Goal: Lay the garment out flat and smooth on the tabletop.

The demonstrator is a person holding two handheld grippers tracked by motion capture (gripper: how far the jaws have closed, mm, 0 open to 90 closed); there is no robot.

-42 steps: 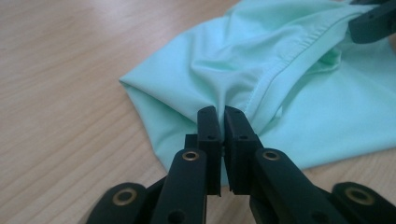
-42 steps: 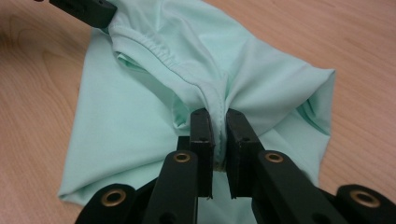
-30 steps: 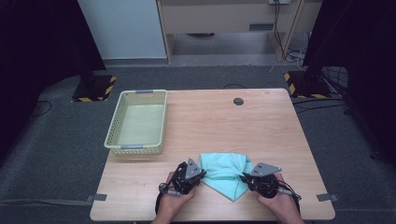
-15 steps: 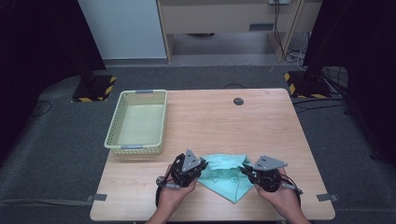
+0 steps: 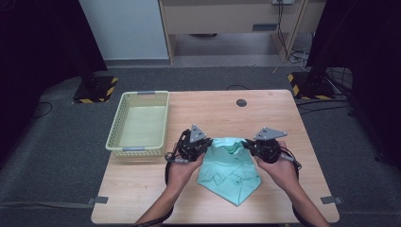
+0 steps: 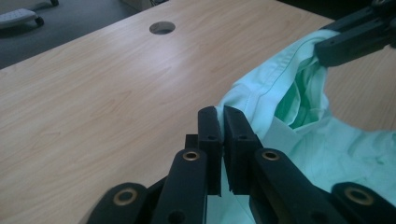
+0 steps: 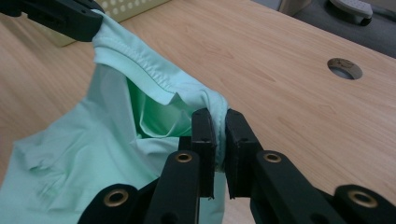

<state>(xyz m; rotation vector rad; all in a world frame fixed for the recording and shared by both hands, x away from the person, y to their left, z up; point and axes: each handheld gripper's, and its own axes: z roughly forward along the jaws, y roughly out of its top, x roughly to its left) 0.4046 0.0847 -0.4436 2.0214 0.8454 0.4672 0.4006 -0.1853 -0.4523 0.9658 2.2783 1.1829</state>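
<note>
Overhead, garment (image 5: 230, 165) hem between tools

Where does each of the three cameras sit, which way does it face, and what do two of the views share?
High view: above the near table edge, looking forward and down on the table, basket, both forearms and grippers.
Left gripper view: on the left gripper, looking along its shut jaws at the mint shirt.
Right gripper view: on the right gripper, facing the shirt hem and the basket.
Both gripper views share the shirt and the table's round hole.

matt mint cloth shirt (image 5: 229, 170), wood-grain table (image 5: 213, 113)
</note>
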